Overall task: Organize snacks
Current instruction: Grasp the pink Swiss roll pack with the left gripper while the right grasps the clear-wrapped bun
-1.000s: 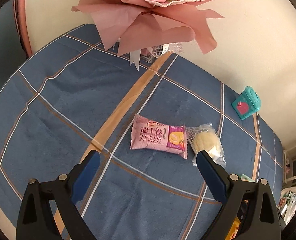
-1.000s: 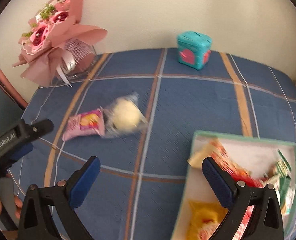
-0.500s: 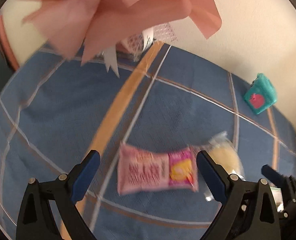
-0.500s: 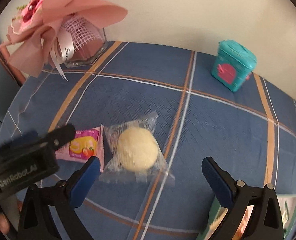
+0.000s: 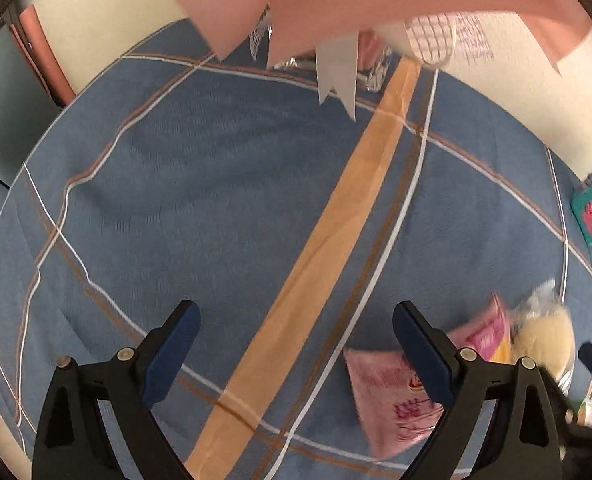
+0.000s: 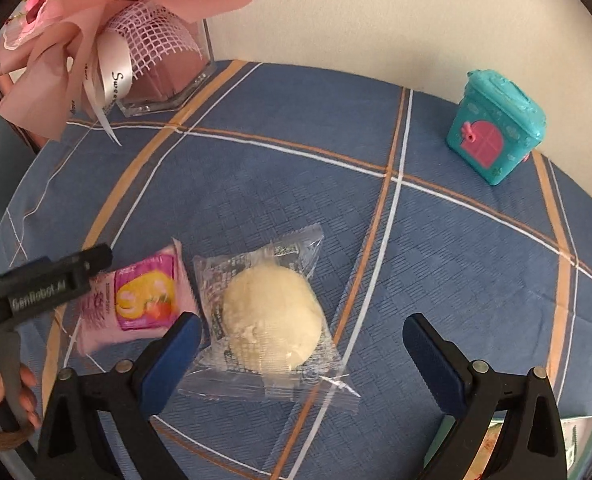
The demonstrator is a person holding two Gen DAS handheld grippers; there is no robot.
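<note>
A pink snack packet and a round pale bun in a clear wrapper lie side by side on the blue checked cloth. My right gripper is open and empty, low over the bun, which sits between its fingers. My left gripper is open and empty over bare cloth; the pink packet lies under and behind its right finger, with the bun further right. The left gripper's body also shows at the left of the right wrist view.
A pink bouquet in a clear holder stands at the back left and overhangs the left wrist view. A teal toy house box stands back right. A corner of the snack tray shows at the lower right.
My right gripper has moved forward and down over the bun. My left gripper has swung left and forward, so the pink packet slid from the centre to the lower right of its view.
</note>
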